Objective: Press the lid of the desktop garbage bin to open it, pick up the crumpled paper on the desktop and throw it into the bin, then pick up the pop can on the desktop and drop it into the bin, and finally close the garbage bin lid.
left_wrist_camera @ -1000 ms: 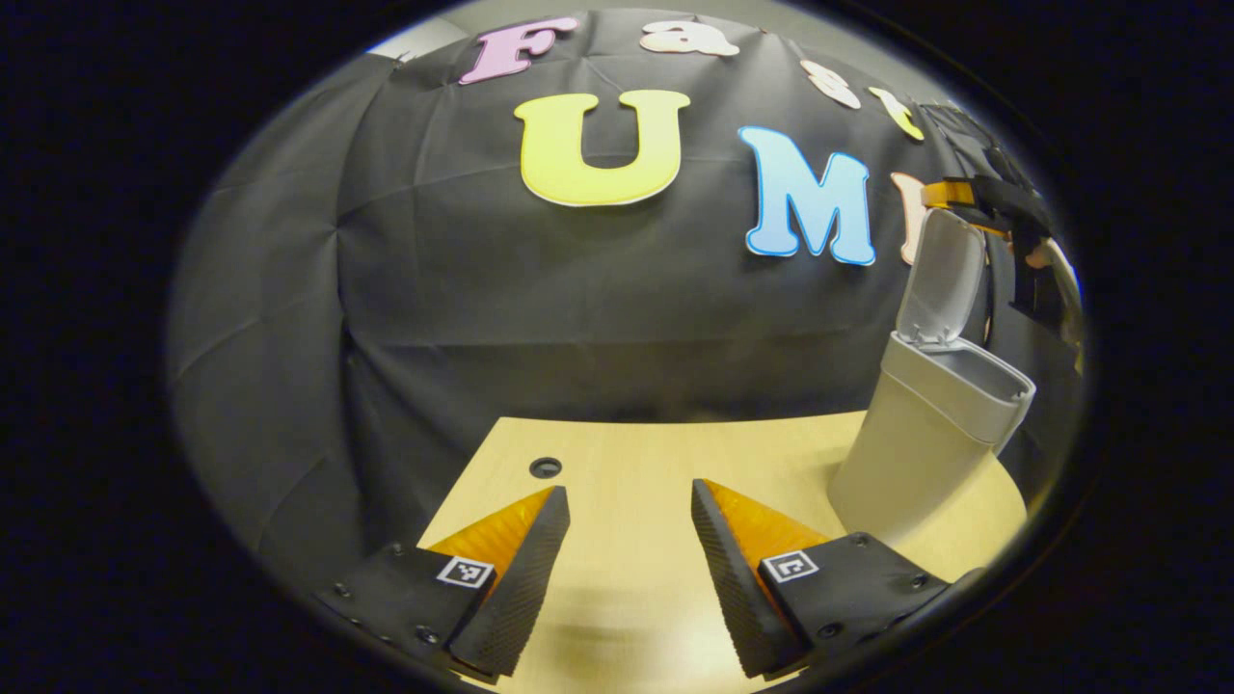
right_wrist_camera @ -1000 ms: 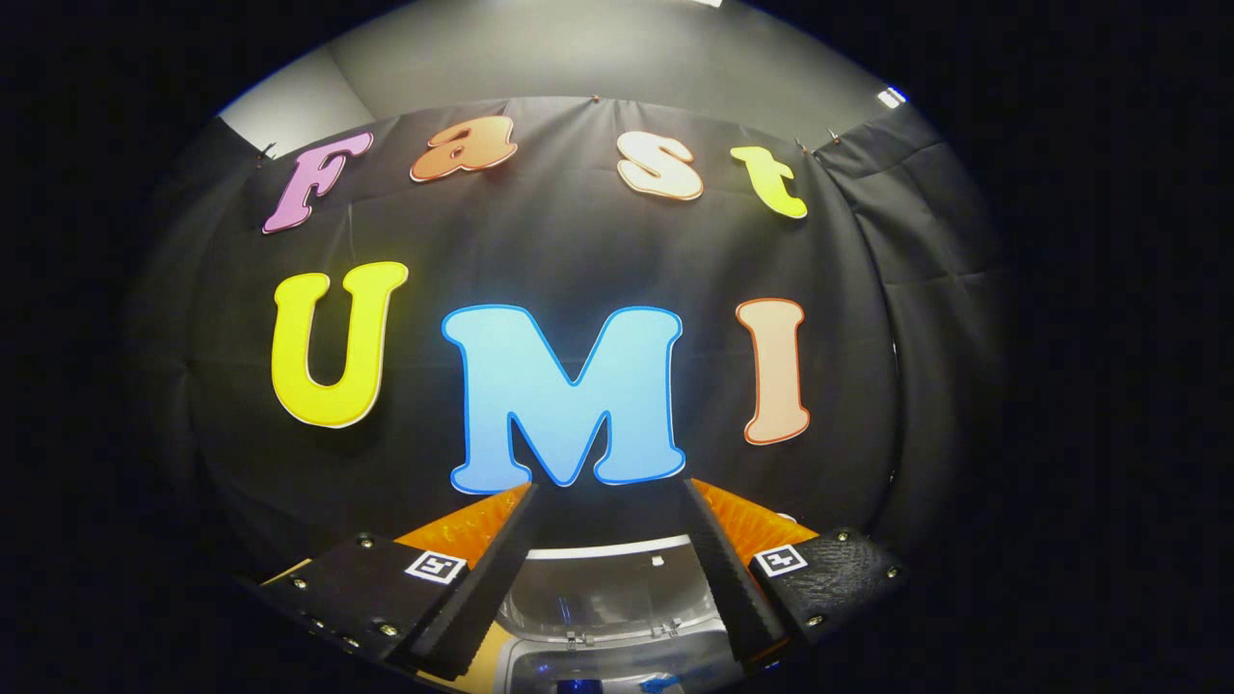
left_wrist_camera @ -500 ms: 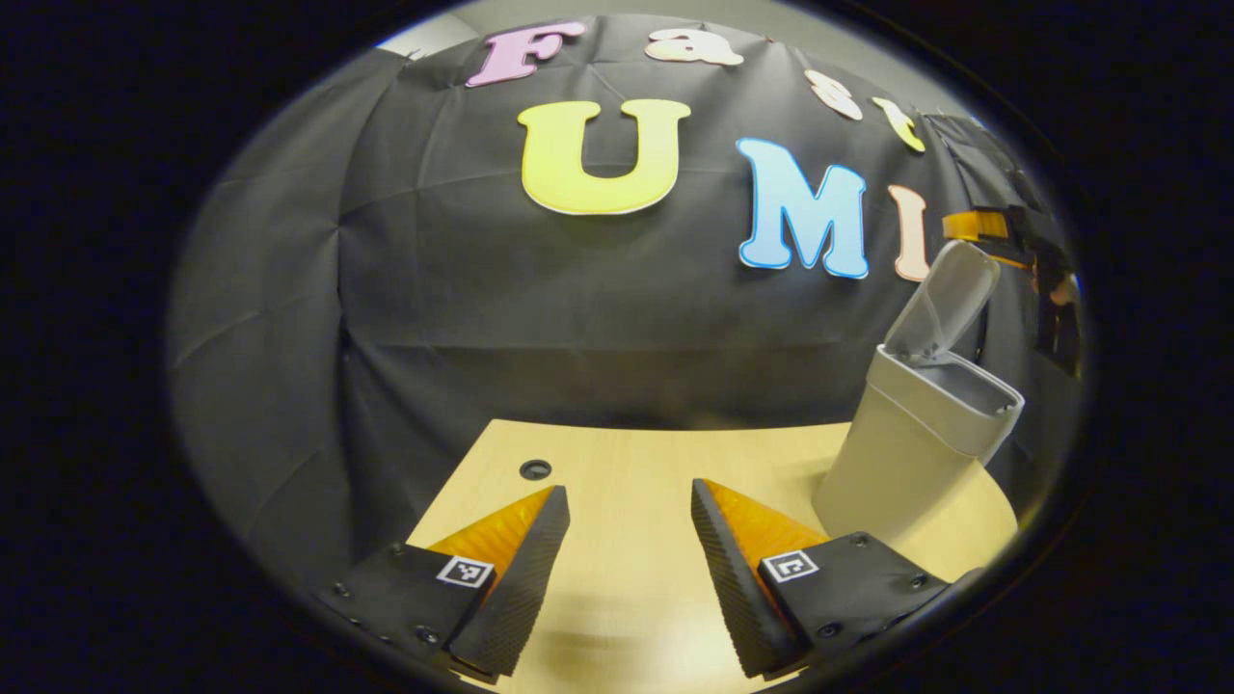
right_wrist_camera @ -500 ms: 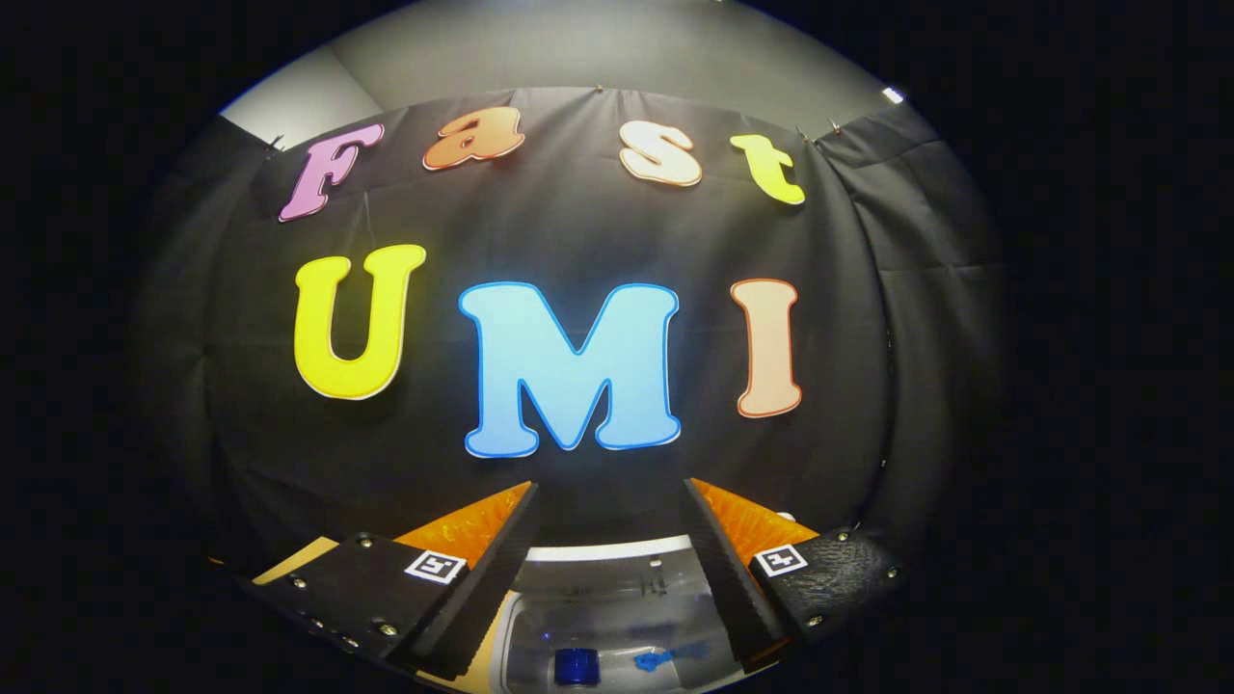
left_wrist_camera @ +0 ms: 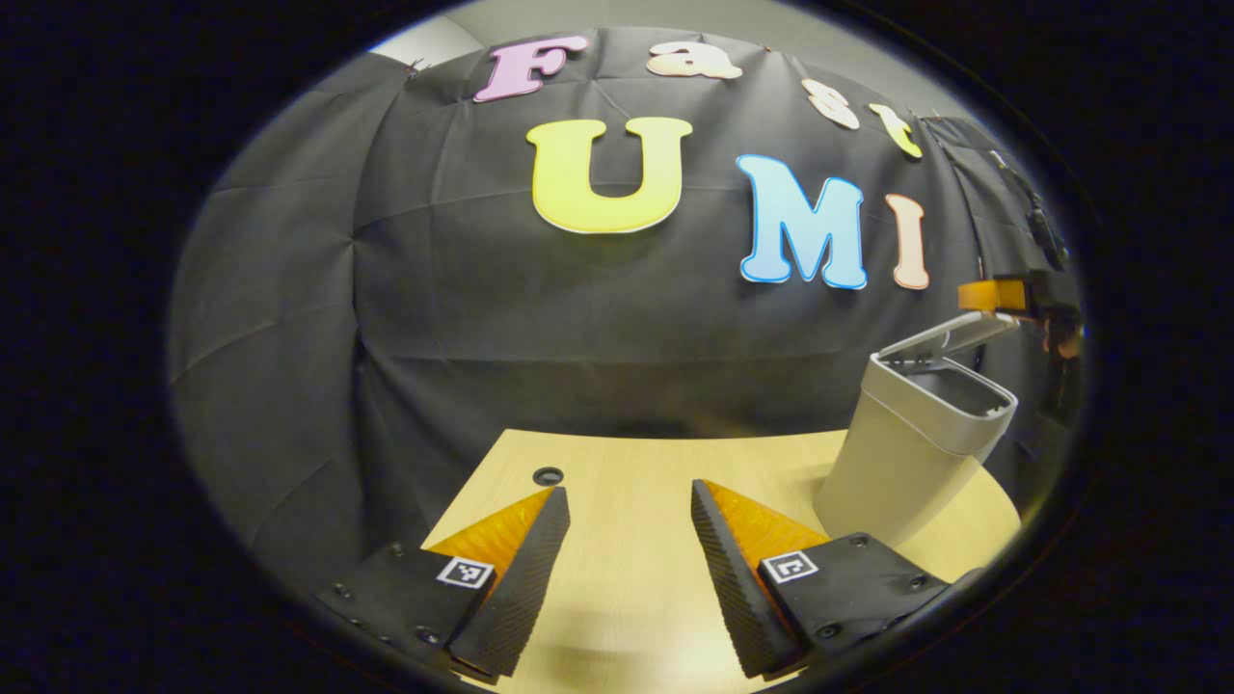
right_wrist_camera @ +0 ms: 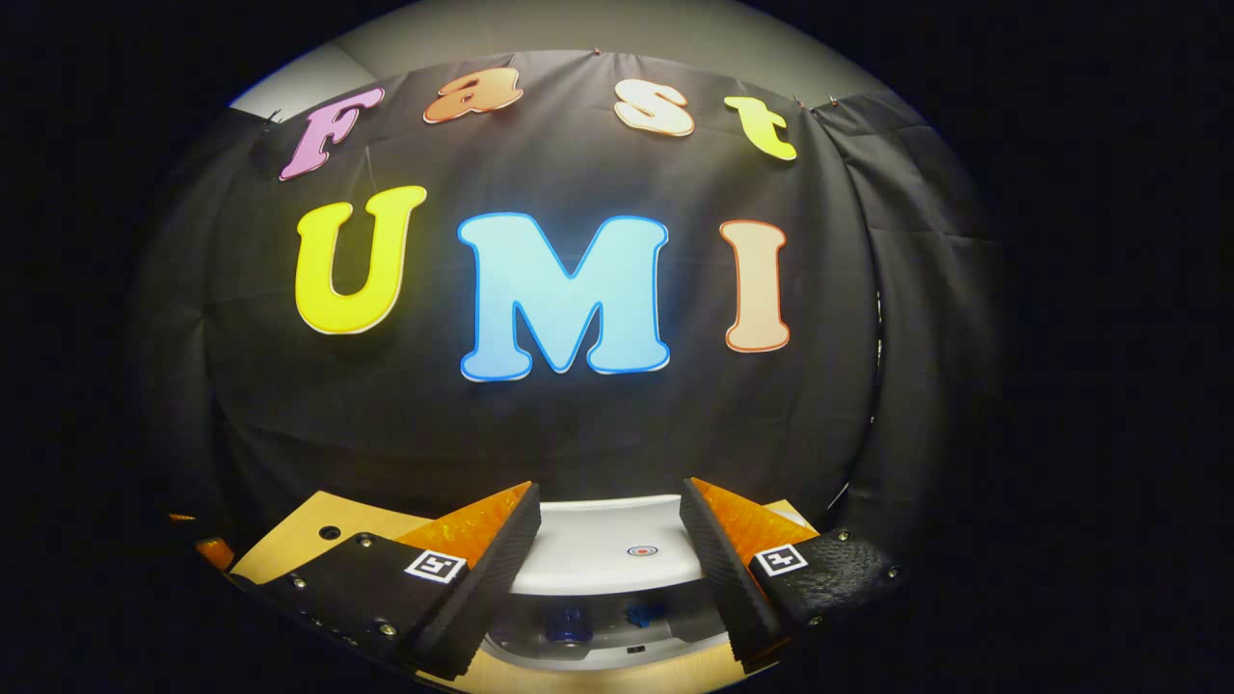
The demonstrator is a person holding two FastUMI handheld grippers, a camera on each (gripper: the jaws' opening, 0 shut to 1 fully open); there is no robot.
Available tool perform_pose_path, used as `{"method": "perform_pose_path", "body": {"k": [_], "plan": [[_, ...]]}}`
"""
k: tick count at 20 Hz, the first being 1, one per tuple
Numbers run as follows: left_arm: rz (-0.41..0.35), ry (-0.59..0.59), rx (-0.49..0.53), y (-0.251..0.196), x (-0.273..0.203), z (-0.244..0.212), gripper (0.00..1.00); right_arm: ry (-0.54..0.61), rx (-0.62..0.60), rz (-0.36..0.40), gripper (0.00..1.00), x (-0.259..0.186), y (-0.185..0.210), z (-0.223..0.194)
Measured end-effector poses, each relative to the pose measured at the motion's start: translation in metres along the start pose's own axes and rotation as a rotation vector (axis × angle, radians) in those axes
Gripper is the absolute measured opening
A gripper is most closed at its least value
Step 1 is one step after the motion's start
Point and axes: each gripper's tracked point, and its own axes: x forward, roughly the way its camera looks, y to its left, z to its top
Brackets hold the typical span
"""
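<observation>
Garbage bin (left_wrist_camera: 906,448): light grey, tall, rounded-rectangular body with a paler collar round the mouth, standing upright on the tabletop (left_wrist_camera: 627,482). In the left gripper view it sits ahead and to the right of the left claw (left_wrist_camera: 629,569), well apart from it. Its lid (left_wrist_camera: 950,335) is hinged at the far side and tilted low over the mouth, only partly raised, with a gap open on the near side.

In the right gripper view the lid (right_wrist_camera: 607,540) lies right ahead of the right claw (right_wrist_camera: 609,569), between its two fingers, pale top face showing with a small round red-ringed mark near the middle. Under the lid's near edge the bin mouth is dark; something blue (right_wrist_camera: 564,622) sits inside, likely the pop can, too hidden to be sure. Crumpled paper can't be made out.

Left claw: fingers spread wide, nothing between them, hanging over bare light wood tabletop. Right claw: fingers spread too, gripping nothing; whether a tip touches the lid can't be told. In the left gripper view the right claw (left_wrist_camera: 1003,294) shows at the far right just above the lid's raised edge, with a bit of a hand behind it.

Around: small round dark hole (left_wrist_camera: 548,475) in the tabletop ahead-left of the left claw. Black cloth wall behind everything. Nothing stands between either claw and the bin.
</observation>
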Motion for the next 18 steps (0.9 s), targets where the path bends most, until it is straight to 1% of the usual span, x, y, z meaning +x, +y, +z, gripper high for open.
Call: {"method": "perform_pose_path", "body": {"k": [1,5,6,8,10,18], "plan": [[0.005,-0.003,-0.005,0.001,-0.002,0.001,0.94,0.011,-0.006,-0.001,0.94,-0.001,0.000,-0.009],[0.016,-0.005,-0.012,0.005,-0.005,-0.001,0.94,0.059,0.001,0.001,0.94,-0.005,-0.001,-0.036],[0.017,-0.005,-0.010,0.005,-0.005,-0.001,0.78,0.068,0.012,0.002,0.94,-0.006,-0.002,-0.041],[0.016,-0.005,-0.008,0.005,-0.004,0.000,0.78,0.082,0.026,0.005,0.93,-0.006,-0.001,-0.046],[0.011,-0.005,-0.007,0.002,-0.004,0.001,0.86,0.093,0.023,0.005,0.94,-0.007,-0.001,-0.053],[0.004,-0.012,-0.001,-0.006,-0.008,0.005,0.86,0.122,0.014,0.010,0.94,-0.011,-0.001,-0.073]]}}
